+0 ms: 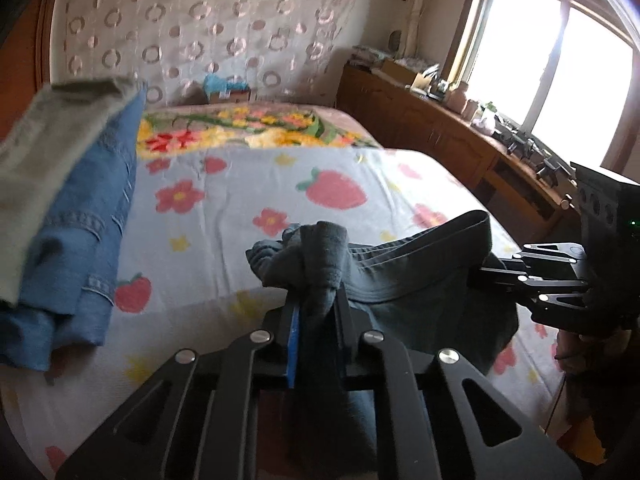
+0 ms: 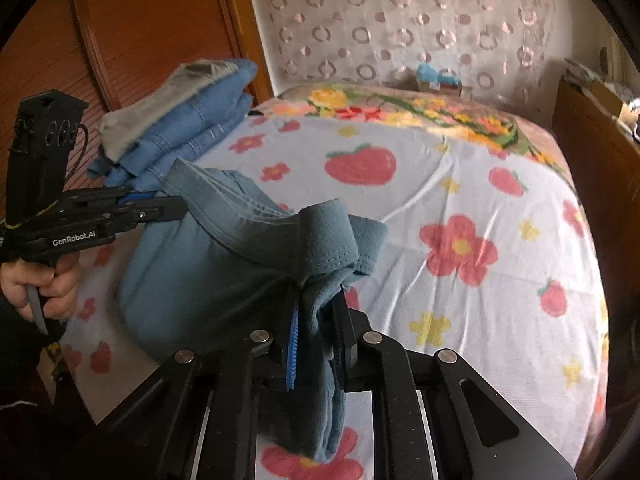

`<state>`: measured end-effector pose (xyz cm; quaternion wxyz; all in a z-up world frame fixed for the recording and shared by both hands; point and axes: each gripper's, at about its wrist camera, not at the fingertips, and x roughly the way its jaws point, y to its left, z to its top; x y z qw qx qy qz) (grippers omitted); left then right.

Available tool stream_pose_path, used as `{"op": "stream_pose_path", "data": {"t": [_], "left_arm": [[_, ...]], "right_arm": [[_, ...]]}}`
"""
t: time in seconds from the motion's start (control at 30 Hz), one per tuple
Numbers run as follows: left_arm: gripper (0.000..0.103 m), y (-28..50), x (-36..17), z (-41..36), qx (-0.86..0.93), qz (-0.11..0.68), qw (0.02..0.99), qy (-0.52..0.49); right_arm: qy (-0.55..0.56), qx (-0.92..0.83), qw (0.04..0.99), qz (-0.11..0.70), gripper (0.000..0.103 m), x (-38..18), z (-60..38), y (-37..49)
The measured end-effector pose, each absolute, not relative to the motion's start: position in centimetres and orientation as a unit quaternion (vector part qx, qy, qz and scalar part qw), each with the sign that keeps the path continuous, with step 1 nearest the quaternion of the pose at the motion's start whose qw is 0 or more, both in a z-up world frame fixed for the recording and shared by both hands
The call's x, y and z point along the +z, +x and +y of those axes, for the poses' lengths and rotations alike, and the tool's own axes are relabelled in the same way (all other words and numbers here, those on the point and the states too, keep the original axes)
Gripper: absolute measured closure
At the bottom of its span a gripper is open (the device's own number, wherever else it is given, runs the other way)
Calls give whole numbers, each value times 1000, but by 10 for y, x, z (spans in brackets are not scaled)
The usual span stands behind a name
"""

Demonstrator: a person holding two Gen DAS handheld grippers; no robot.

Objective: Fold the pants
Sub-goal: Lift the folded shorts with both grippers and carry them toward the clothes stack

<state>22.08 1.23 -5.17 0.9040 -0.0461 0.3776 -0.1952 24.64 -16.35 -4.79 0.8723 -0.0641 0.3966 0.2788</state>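
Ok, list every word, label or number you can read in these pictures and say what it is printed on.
"GenRobot.AI": white lettering on the side of the left gripper, seen from the right wrist camera.
Nothing else is legible: the clutter on the wooden sideboard by the window is too small and blurred to read.

Bedroom, daylit from one side.
Bright window above cluttered wooden cabinets; circle-patterned curtain behind strawberry-print bed; orange wooden panelling beside.
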Motion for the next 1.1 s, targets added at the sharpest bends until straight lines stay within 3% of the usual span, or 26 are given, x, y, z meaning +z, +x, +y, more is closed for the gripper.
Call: {"op": "stream_pose_path", "data": {"t": [0.67,1.1], "left_arm": [[95,187,46,38,-163,257,952,-26],[95,188,63,73,-107,233,966,-17]], "right_arm": [[-99,289,910,279,92,53,-140,230],[-116,326,907,241,92,81,-96,255]]}}
